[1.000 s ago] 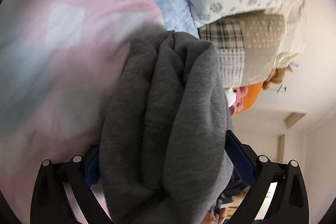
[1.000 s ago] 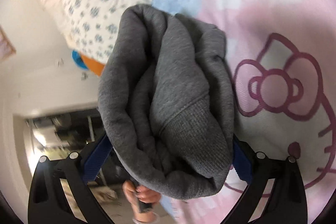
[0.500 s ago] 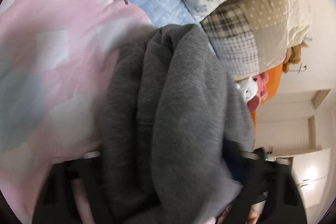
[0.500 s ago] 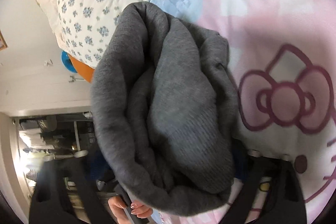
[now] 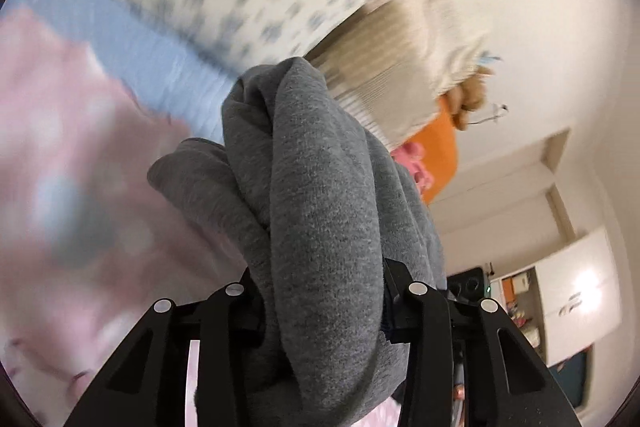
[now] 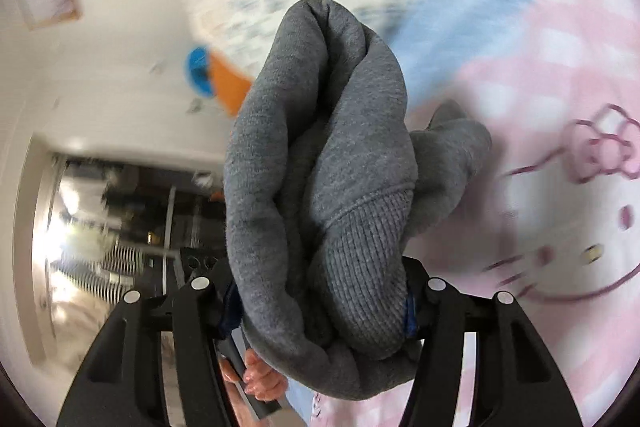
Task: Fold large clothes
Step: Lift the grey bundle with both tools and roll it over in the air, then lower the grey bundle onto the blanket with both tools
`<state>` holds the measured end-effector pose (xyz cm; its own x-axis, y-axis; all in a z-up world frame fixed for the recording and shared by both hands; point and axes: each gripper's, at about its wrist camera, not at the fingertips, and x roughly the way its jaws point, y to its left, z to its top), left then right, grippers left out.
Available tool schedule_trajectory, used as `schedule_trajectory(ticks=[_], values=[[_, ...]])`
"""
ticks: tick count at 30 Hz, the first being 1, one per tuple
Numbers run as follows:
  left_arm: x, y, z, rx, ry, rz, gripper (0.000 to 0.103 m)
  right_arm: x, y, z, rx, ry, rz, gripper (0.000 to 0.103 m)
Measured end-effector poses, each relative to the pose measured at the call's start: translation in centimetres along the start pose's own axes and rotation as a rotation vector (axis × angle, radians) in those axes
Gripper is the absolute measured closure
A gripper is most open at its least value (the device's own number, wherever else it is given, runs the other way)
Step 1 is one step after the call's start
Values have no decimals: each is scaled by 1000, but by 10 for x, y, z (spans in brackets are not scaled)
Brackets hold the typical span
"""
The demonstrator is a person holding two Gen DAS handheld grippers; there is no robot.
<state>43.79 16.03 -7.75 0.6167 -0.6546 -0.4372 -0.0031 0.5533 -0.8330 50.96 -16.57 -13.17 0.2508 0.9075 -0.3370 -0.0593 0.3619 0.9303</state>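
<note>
Grey fleecy sweatshirt (image 5: 320, 227), rib-knit cuff (image 6: 364, 267)

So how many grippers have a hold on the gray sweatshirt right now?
2. The left gripper is clamped on a thick bunch of the gray sweatshirt, and the right gripper pinches another bunch with the ribbed hem, both lifted over the pink blanket.

Bunched gray fleece sweatshirt (image 5: 320, 211), ribbed cuff (image 6: 364, 267) outward

Left tool (image 5: 324, 307) and right tool (image 6: 320, 291) both clamp bunched fabric (jaws partly apart).
</note>
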Motion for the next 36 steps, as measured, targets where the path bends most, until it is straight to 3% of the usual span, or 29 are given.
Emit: schedule_trajectory(ticks=[4, 7, 12, 17, 23, 27, 30, 33, 34, 36], values=[[-121, -28, -6, 84, -110, 47, 61, 28, 82, -42, -115, 60, 55, 45], [-213, -26, -18, 134, -197, 121, 61, 81, 140, -91, -178, 154, 114, 45], [-356, 20, -54, 125, -317, 261, 61, 174, 188, -175, -215, 322, 184, 44], [-445, 83, -99, 67, -399, 327, 61, 260, 205, -264, -250, 467, 186, 44], [-477, 167, -165, -6, -433, 355, 60, 315, 168, -340, -294, 576, 123, 44], [-463, 239, -201, -95, -425, 319, 60, 342, 117, -359, -299, 600, 30, 44], [-438, 289, -220, -188, -378, 306, 58, 349, 80, -373, -293, 603, -48, 44], [-429, 315, -232, -225, -371, 244, 50, 347, 50, -388, -297, 610, -73, 31], [-426, 318, -233, -230, -363, 231, 48, 346, 47, -390, -316, 600, -76, 22], [-425, 318, -233, -200, -343, 241, 40, 343, 46, -385, -339, 573, -72, 19]])
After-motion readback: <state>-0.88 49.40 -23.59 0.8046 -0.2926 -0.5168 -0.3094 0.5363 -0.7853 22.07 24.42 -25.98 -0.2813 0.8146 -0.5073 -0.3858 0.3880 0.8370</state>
